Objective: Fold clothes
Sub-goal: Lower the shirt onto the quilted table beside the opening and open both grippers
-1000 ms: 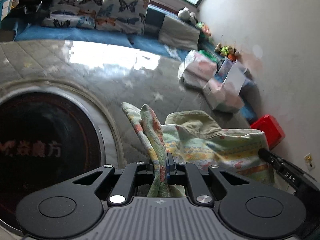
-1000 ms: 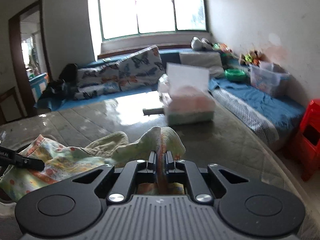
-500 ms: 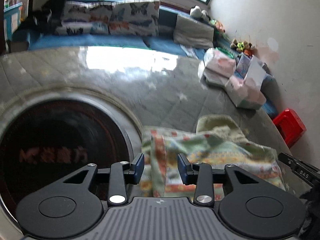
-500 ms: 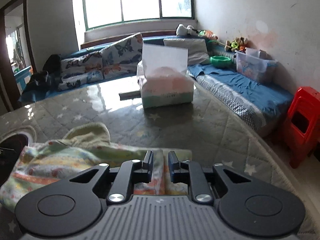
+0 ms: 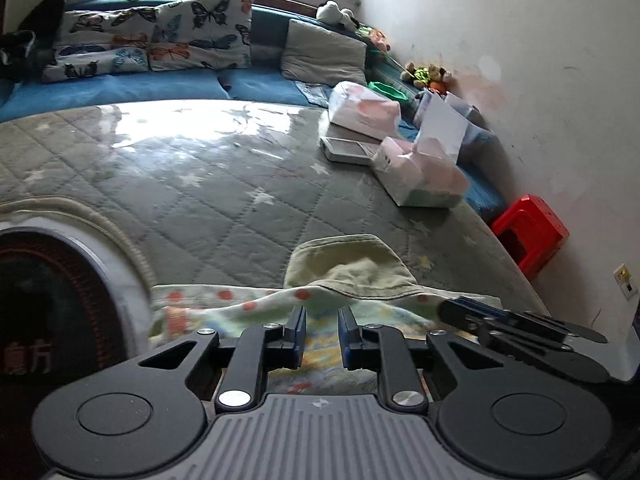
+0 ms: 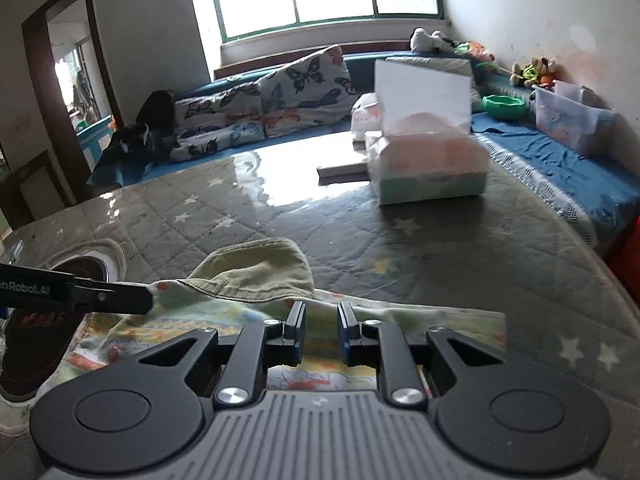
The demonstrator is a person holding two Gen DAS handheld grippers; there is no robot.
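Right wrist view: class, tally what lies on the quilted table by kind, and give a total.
Patterned garment: 1
Olive corduroy garment: 1
Tissue packs: 2
Flat white box: 1
Total: 5

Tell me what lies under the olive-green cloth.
The olive-green cloth rests partly on the patterned garment and partly on the quilted table cover. Anything beneath its middle is hidden.
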